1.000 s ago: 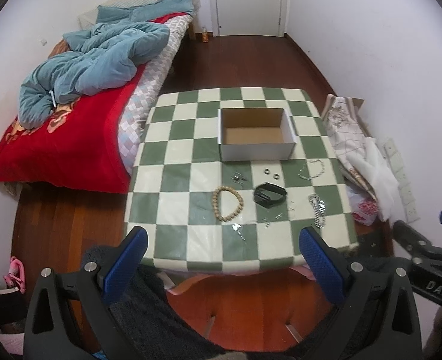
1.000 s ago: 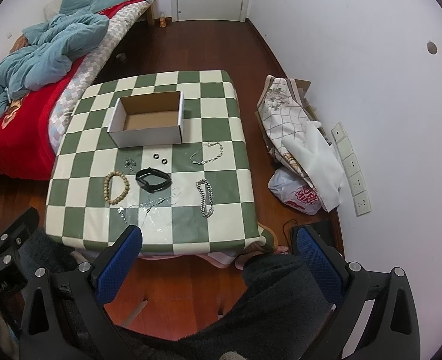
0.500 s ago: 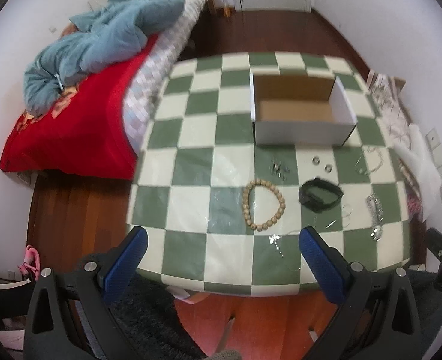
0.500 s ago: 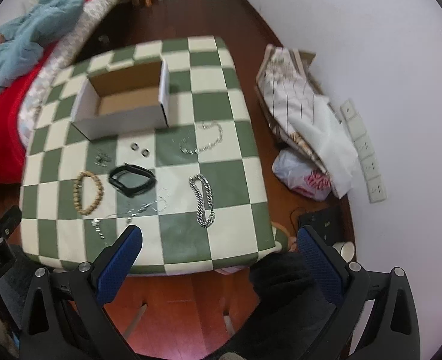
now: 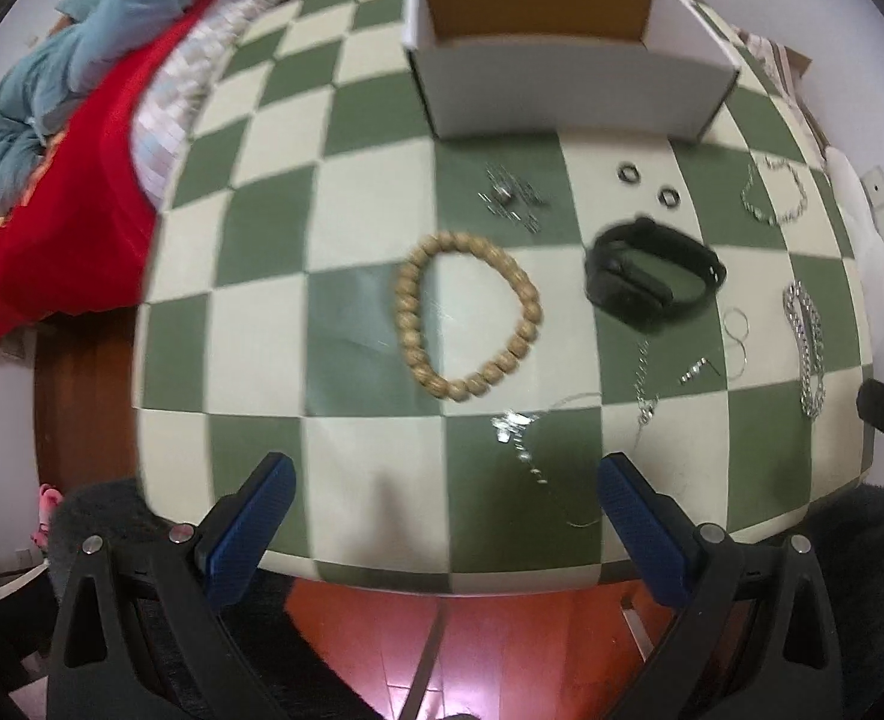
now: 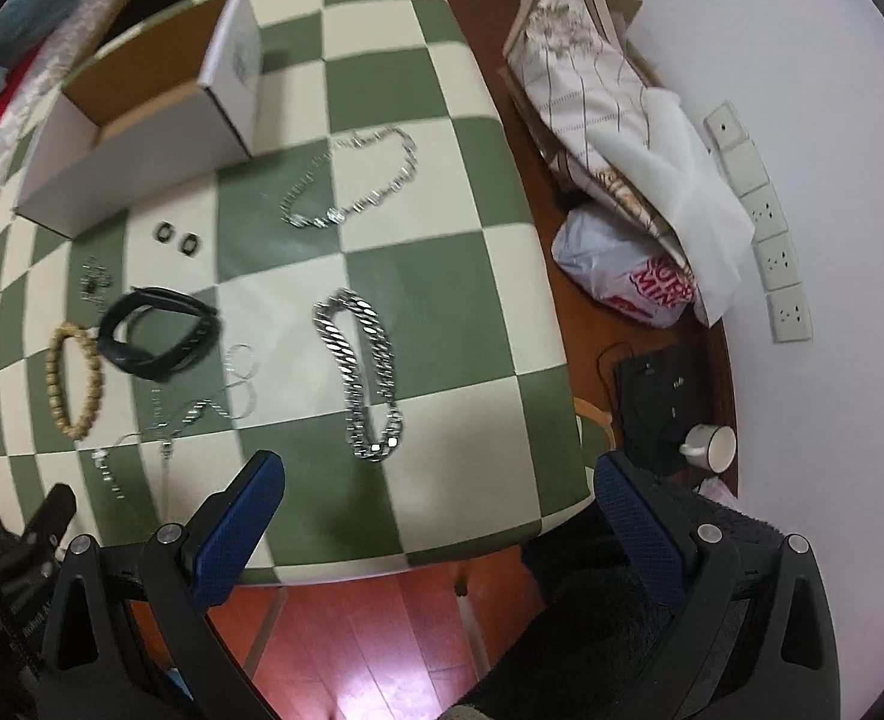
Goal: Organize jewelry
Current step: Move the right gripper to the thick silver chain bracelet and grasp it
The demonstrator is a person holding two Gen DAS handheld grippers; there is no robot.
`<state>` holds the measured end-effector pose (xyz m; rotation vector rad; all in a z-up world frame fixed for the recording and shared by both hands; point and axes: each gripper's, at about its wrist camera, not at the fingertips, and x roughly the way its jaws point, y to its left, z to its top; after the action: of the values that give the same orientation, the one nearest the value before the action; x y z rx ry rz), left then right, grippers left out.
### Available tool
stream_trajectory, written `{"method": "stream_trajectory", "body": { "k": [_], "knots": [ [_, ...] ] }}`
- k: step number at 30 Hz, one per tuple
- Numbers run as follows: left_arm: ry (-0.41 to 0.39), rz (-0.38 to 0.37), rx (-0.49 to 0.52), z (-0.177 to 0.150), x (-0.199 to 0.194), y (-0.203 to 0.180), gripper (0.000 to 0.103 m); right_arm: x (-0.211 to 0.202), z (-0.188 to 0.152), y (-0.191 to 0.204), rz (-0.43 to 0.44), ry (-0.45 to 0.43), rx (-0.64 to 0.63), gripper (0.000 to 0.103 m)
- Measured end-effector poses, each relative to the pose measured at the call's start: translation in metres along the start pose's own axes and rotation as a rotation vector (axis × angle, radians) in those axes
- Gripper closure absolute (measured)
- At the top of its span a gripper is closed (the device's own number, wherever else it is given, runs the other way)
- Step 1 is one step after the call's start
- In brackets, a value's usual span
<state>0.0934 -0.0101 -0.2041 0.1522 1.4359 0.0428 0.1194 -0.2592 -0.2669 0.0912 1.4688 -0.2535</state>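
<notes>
Jewelry lies on a green-and-cream checkered table (image 5: 261, 228). A wooden bead bracelet (image 5: 469, 315) (image 6: 75, 381) lies left of a black wristband (image 5: 652, 279) (image 6: 156, 333). Two dark rings (image 5: 649, 183) (image 6: 177, 238), small clips (image 5: 511, 198), thin chains (image 5: 646, 384) and a heavy silver chain (image 6: 360, 372) (image 5: 805, 348) lie around them. Another silver chain (image 6: 351, 177) lies near an open white cardboard box (image 5: 562, 78) (image 6: 135, 138). My left gripper (image 5: 442, 516) is open above the near edge, before the beads. My right gripper (image 6: 438, 510) is open, near the heavy chain.
A bed with a red cover and blue quilt (image 5: 51, 102) stands left of the table. On the floor to the right are a patterned bag (image 6: 592, 90), a plastic bag (image 6: 628, 276), a black device (image 6: 658, 402) and a white cup (image 6: 709, 447).
Both grippers have moved forward and down toward the table, so the jewelry appears much larger. Both stay open. Nothing on the table has moved.
</notes>
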Motion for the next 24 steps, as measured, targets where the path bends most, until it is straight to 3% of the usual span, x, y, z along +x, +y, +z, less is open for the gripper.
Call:
{"method": "stream_trajectory", "body": {
  "k": [4,6,10,16,19,23,24],
  "knots": [
    [0.032,-0.043,0.013,0.000,0.018,-0.008,0.002,0.019,0.001,-0.007,-0.004,0.028,0.013,0.000],
    [0.051,-0.057,0.018,0.001,0.027,-0.010,0.014,0.027,0.001,-0.010,-0.002,0.042,0.019,0.000],
    [0.085,-0.062,0.051,0.000,0.039,-0.020,0.028,0.043,0.005,-0.015,0.003,0.071,0.016,0.001],
    [0.062,-0.089,0.062,0.002,0.039,-0.029,0.032,0.059,0.007,-0.005,0.022,0.087,-0.034,0.011],
    [0.052,-0.133,0.064,0.005,0.037,-0.029,0.052,0.063,0.009,0.002,0.040,0.090,-0.051,0.020],
    [0.024,-0.141,0.111,0.010,0.031,-0.042,0.098,0.063,0.013,0.009,0.070,0.074,-0.066,0.033],
    [0.026,-0.143,0.115,0.009,0.030,-0.043,0.100,0.062,0.013,0.011,0.083,0.073,-0.067,0.036]
  ]
}}
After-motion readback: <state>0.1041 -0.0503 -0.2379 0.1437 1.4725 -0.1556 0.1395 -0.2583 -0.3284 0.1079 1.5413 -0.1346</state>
